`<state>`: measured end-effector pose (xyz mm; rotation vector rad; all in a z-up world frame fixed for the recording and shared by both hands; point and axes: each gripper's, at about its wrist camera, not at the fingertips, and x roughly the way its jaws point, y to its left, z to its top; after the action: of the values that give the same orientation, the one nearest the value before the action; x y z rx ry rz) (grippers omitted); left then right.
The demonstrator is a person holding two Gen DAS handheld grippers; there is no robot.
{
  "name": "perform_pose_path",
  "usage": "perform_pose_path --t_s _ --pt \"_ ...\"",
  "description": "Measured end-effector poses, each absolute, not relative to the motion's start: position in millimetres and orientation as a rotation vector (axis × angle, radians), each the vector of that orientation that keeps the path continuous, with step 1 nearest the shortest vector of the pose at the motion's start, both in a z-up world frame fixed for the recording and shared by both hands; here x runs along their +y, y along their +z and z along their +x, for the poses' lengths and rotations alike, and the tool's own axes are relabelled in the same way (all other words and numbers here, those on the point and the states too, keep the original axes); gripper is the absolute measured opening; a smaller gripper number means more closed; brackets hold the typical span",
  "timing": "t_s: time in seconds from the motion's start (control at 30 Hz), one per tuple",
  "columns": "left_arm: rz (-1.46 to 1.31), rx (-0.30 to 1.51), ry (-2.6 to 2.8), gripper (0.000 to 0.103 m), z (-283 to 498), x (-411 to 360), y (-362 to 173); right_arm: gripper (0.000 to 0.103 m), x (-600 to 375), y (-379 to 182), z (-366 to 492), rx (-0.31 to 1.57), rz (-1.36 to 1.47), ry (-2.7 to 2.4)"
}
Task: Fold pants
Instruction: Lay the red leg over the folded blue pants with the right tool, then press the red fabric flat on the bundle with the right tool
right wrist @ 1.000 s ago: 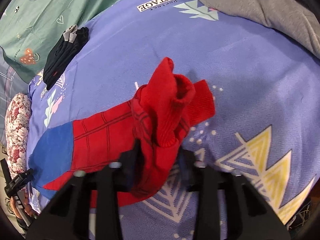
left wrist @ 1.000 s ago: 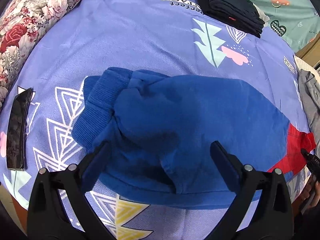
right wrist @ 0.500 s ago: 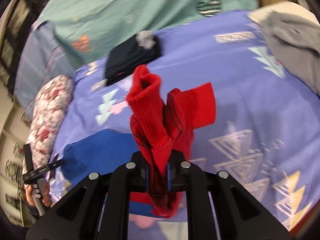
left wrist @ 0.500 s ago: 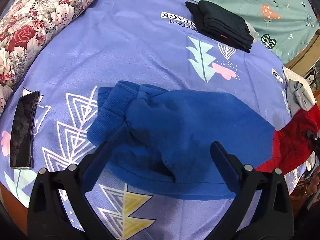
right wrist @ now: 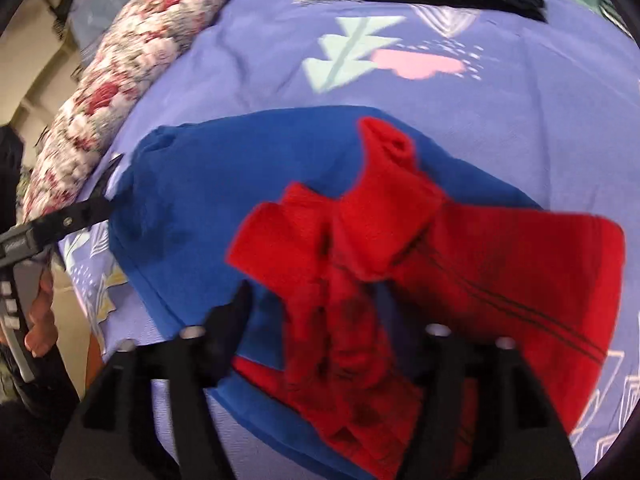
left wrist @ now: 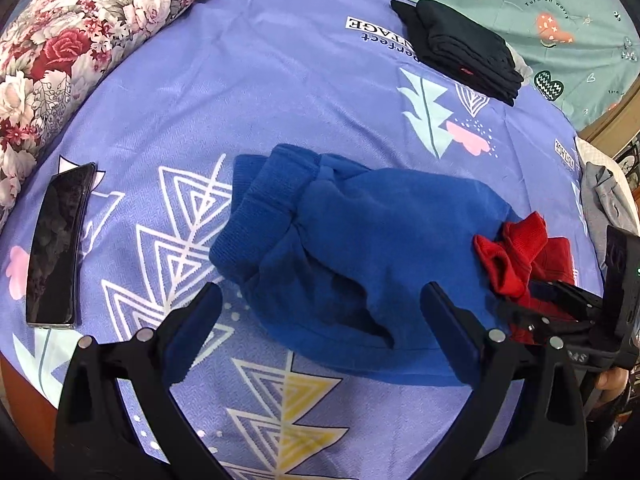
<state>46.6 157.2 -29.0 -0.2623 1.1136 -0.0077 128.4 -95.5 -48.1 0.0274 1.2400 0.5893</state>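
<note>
The pants lie on a purple bedsheet (left wrist: 248, 92), blue at the waist (left wrist: 380, 248) and red at the legs (left wrist: 516, 248). The red legs (right wrist: 400, 220) are folded over onto the blue part (right wrist: 224, 184). My right gripper (right wrist: 320, 308) is just above them with its jaws opening. Red cloth lies loose between the jaws and the pads do not press on it. From the left wrist view the right gripper (left wrist: 560, 304) sits at the pants' right end. My left gripper (left wrist: 320, 296) hangs open over the near edge of the blue part, holding nothing.
A black phone (left wrist: 56, 248) lies on the sheet at the left. Folded black clothes (left wrist: 464, 48) sit at the back, a floral pillow (left wrist: 80, 28) at the far left, a grey garment (left wrist: 604, 200) at the right. A hand (right wrist: 40, 320) grips the left tool.
The right gripper swung the red legs across onto the blue part and its jaws came apart from the cloth. The left gripper drew back slightly, still open.
</note>
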Motion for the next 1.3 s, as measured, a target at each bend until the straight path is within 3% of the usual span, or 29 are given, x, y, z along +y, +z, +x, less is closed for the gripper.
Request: perform_pose_path --t_s 0.17,0.27,0.3,0.33,0.4,0.57,0.7,0.8,0.83,1.3 --pt "-0.225 1.108 -0.022 0.1 52.0 141.8 -22.2 0.074 -138.2 -22.3 131.4 1.218 0.226 0.69" --pt "-0.186 1.104 -0.052 0.1 60.0 121.8 -15.3 0.073 -198.8 -1.1 133.6 1.101 0.284 0.561" --pt "-0.17 1.102 -0.063 0.1 62.9 114.0 -13.3 0.061 -214.4 -0.1 132.7 1.079 0.277 0.485" --pt "-0.151 1.1 -0.08 0.1 66.4 102.9 -10.9 0.029 -228.2 -1.3 134.0 1.072 0.283 0.435" --pt "-0.118 1.098 -0.119 0.1 74.6 77.9 -7.1 0.0 -253.8 -11.8 136.0 1.086 0.337 0.381" --pt "-0.046 1.102 -0.19 0.1 92.4 22.2 -5.1 0.0 -257.4 -33.3 137.2 1.097 0.331 0.391" --pt "0.006 1.156 -0.194 0.1 105.5 -10.5 -17.7 0.0 -249.6 -55.6 145.9 1.131 0.141 0.191" --pt "0.003 1.179 -0.197 0.1 106.1 -21.3 -22.5 0.0 -250.7 -49.0 132.9 1.081 0.149 0.177" --pt "0.011 1.179 -0.203 0.1 105.5 -25.7 -22.0 0.004 -252.6 -47.0 127.2 1.068 0.155 0.194" --pt "0.062 1.286 -0.213 0.1 117.7 -60.7 -50.9 0.001 -245.7 -51.3 82.1 1.154 0.25 0.5"
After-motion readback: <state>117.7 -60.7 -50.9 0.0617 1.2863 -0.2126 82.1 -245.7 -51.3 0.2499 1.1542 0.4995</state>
